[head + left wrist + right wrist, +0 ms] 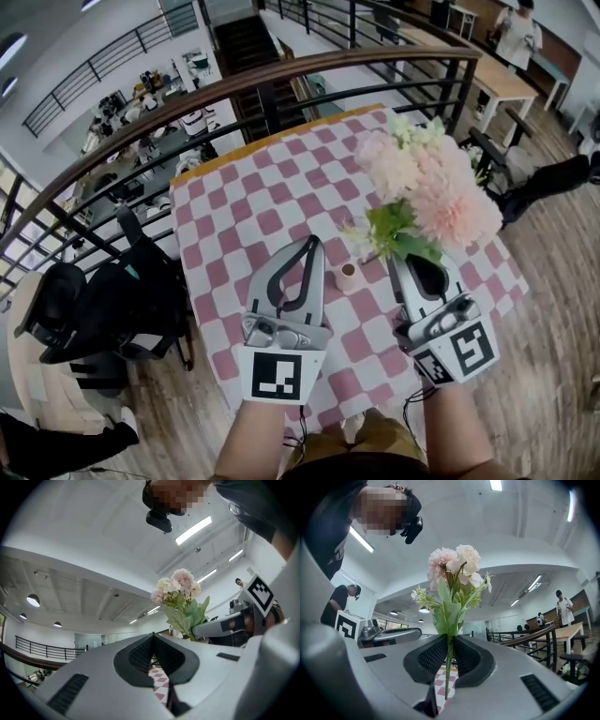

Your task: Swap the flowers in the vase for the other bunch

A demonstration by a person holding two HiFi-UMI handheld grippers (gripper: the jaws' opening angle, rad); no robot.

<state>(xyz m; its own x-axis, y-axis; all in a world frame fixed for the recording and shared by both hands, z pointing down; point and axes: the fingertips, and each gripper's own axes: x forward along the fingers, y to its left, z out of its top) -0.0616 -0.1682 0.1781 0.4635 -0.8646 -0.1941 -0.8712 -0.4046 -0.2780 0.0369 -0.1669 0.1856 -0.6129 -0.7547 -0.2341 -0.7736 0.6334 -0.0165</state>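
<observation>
The right tool (449, 644) is clamped on the green stems of the pink flower bunch (427, 183), holding it upright over the right side of the pink-checked desk (272, 202). The left tool (153, 638), at the near left, has its jaws pressed together with nothing between them. A small beige vase (347, 275) stands on the desk between the two tools.
</observation>
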